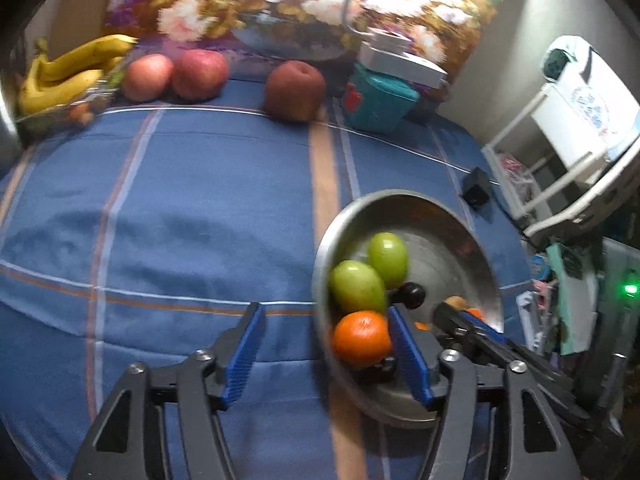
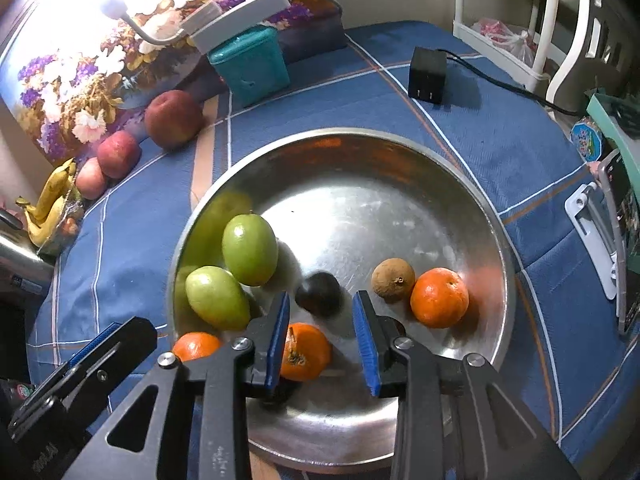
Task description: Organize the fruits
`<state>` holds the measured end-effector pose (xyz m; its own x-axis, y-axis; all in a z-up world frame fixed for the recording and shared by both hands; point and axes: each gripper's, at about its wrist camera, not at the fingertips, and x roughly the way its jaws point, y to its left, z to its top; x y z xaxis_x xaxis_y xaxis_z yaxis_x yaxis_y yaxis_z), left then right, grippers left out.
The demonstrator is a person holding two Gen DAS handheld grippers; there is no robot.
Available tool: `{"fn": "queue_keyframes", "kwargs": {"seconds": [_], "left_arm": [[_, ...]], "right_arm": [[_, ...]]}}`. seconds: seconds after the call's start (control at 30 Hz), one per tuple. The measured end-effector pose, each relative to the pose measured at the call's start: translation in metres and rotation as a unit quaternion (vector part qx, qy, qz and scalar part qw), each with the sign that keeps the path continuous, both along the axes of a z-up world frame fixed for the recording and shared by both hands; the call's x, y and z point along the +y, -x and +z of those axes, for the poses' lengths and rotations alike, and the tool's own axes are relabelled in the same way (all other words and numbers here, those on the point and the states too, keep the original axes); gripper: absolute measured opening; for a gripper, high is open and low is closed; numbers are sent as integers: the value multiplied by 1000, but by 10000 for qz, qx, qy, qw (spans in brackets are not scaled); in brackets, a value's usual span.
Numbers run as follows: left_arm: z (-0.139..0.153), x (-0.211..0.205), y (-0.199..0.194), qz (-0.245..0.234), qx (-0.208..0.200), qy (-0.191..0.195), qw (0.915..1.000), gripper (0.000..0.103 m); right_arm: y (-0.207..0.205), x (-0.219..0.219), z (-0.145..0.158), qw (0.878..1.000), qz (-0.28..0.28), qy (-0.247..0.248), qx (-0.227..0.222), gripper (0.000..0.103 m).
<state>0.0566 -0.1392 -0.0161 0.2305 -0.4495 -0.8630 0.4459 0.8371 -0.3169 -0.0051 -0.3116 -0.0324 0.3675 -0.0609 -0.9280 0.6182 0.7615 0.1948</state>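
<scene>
Left tool: we see our left tool (image 1: 324, 344) at the bottom of the left wrist view, fingers spread wide and gripping nothing; one blue pad (image 1: 408, 354) sits inside the metal bowl (image 1: 452, 216) beside an orange (image 1: 362, 338), the other hangs over the blue cloth.
Right tool: our right tool (image 2: 322, 326) stands low in the centre of the right wrist view, its gap narrow, pads clear of the fruit; a dark plum (image 2: 320, 294) lies just beyond the tips and nothing is gripped.
Bowl contents: in the right wrist view we count two green fruits (image 2: 248, 250) at the bowl's left, the plum mid-bowl, a brown round fruit (image 2: 393, 280) touching an orange (image 2: 439, 297) at the right, and two more oranges (image 2: 306, 350) near the lower rim.
Fruit outside the bowl: three red apples (image 1: 200, 74) line the top of the left wrist view, with bananas (image 1: 68, 72) at upper left.
Surface: we cannot tell whether the blue striped cloth (image 1: 180, 208) covers a worktop or a bed.
Other things: a teal box (image 2: 250, 64) and a black adapter (image 2: 427, 76) sit toward the top of the right wrist view.
</scene>
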Motion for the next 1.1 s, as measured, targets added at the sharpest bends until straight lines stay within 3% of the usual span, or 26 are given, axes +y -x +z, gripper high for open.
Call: {"fn": "queue_keyframes", "kwargs": {"seconds": [0.07,0.17,0.2,0.4,0.43,0.57,0.67,0.8,1.03,1.1], "left_arm": [[0,10,1,203,-243,-342,9989,74],[-3,20,3,395,-580,-866,9938,91],[-6,23,3,418,-632,-972,9924,93],[-19,37,8,580,-962,-1865,9760,93],[-20,40,9,597,-1003,-1968,9735,93],[-19,54,14,846,-1225,-2329,9610,93],[-16,66,18,992,-1294,-2447,9558,93],[-16,81,23,1053,-1225,-2488,9550,93],[-16,96,39,1088,-1172,-2542,9538,93],[-17,101,42,1105,-1131,-2544,9541,93]], "right_arm": [[2,5,5,10000,58,27,-48,34],[6,14,10,9998,154,99,-80,35],[8,16,11,9997,171,120,-83,36],[16,36,13,9994,278,188,-99,52],[18,40,13,9992,313,217,-102,59],[21,57,13,9983,488,290,-111,68],[25,68,13,9975,589,381,-80,71],[31,76,13,9968,649,450,-81,80],[41,93,8,9943,849,645,55,82],[44,96,6,9943,861,626,71,88]]}}
